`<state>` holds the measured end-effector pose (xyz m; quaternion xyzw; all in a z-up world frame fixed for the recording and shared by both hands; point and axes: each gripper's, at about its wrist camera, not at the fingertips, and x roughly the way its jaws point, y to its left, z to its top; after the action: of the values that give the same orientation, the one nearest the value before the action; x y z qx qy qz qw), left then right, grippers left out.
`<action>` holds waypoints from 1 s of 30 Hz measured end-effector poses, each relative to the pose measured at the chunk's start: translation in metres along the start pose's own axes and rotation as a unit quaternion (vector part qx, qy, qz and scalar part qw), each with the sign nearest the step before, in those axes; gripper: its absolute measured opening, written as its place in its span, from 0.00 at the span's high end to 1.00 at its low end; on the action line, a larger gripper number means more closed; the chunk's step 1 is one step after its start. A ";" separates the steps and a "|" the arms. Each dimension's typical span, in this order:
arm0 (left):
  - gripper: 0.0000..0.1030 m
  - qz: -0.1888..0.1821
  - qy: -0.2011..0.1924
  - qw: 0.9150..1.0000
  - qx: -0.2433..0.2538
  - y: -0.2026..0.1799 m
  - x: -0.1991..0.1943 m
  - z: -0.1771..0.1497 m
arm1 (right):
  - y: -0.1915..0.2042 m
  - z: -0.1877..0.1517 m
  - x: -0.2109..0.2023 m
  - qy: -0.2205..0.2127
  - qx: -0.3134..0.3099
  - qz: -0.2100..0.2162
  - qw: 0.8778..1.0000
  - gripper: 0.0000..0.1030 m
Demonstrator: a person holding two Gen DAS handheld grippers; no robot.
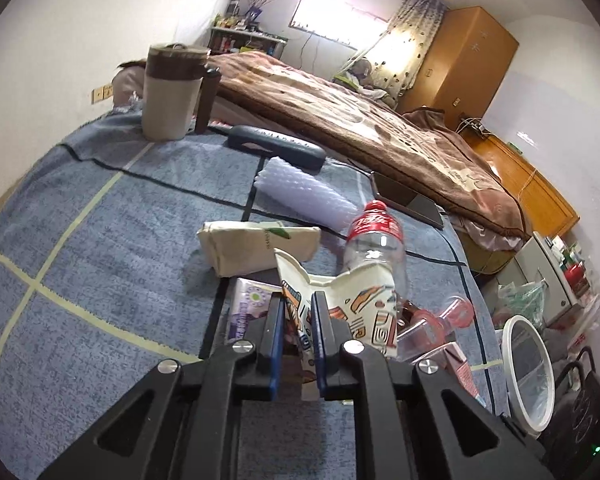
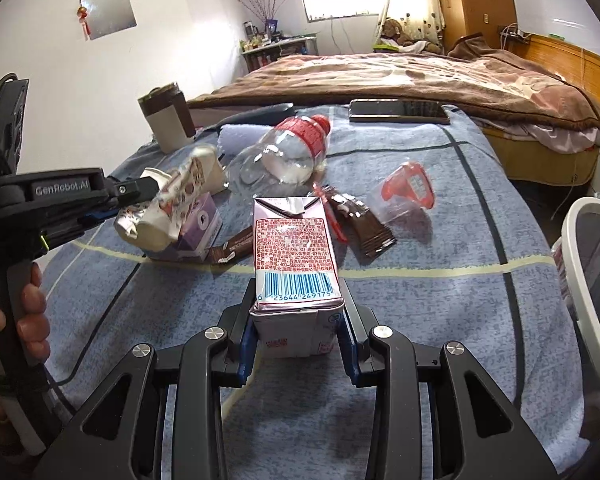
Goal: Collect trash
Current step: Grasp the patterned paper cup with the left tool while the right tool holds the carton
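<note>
Left wrist view first, going left to right: a beige and brown jug (image 1: 171, 92) stands at the far end of my bench (image 1: 80, 208), which wears a blue checked cloth. Nearer in lies a folded tissue pack (image 1: 256, 246), then my left tool (image 1: 296, 308) — its blue pads are pinched together on a crumpled paper cup (image 1: 348, 300) with an orange and blue pattern. Just behind the cup stands a clear bottle (image 1: 374, 240) with a red label, and at the bench's right edge sits a white bin (image 1: 530, 372).

From the right wrist view, my hand (image 2: 30, 312) grips the left tool's handle at the left, and the cup is clamped in its tip beside a purple carton (image 2: 198, 228). In the middle, my right tool (image 2: 298, 320) is closed on a pink milk carton (image 2: 294, 248) — barcode facing me. Brown wrappers (image 2: 366, 224) and a small clear cup with a red lid (image 2: 406, 188) lie to the right.
</note>
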<state>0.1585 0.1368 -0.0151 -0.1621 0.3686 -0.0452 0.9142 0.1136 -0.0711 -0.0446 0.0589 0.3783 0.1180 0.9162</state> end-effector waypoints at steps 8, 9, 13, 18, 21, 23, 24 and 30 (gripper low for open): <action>0.88 -0.007 0.025 0.998 0.056 -0.023 0.002 -0.013 | -0.011 0.002 -0.009 -0.016 0.013 -0.002 1.000 0.65; 0.87 -0.002 0.028 0.998 0.060 -0.025 0.004 -0.016 | -0.012 0.002 -0.009 -0.016 0.014 -0.002 1.000 0.65; 0.72 0.023 0.026 0.997 0.071 -0.031 0.010 -0.023 | -0.019 0.000 -0.012 -0.017 0.020 0.000 1.000 0.65; 0.60 0.038 0.026 0.995 0.090 -0.041 0.017 -0.022 | -0.023 0.000 -0.015 -0.019 0.022 0.001 1.000 0.65; 0.60 0.055 0.024 0.993 0.098 -0.046 0.017 -0.025 | -0.027 0.001 -0.017 -0.022 0.028 0.003 0.999 0.65; 0.59 0.054 0.022 0.992 0.109 -0.051 0.013 -0.031 | -0.029 0.000 -0.019 -0.024 0.028 0.002 0.999 0.65; 0.58 0.049 0.021 0.992 0.115 -0.053 0.012 -0.035 | -0.031 -0.001 -0.019 -0.024 0.028 0.001 0.999 0.65; 0.56 0.061 0.009 0.991 0.117 -0.058 0.000 -0.051 | -0.038 -0.002 -0.021 -0.025 0.035 -0.001 0.999 0.65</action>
<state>0.1257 0.0685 -0.0300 -0.0309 0.3782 -0.0338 0.9246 0.1041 -0.1130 -0.0398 0.0935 0.3594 0.1021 0.9229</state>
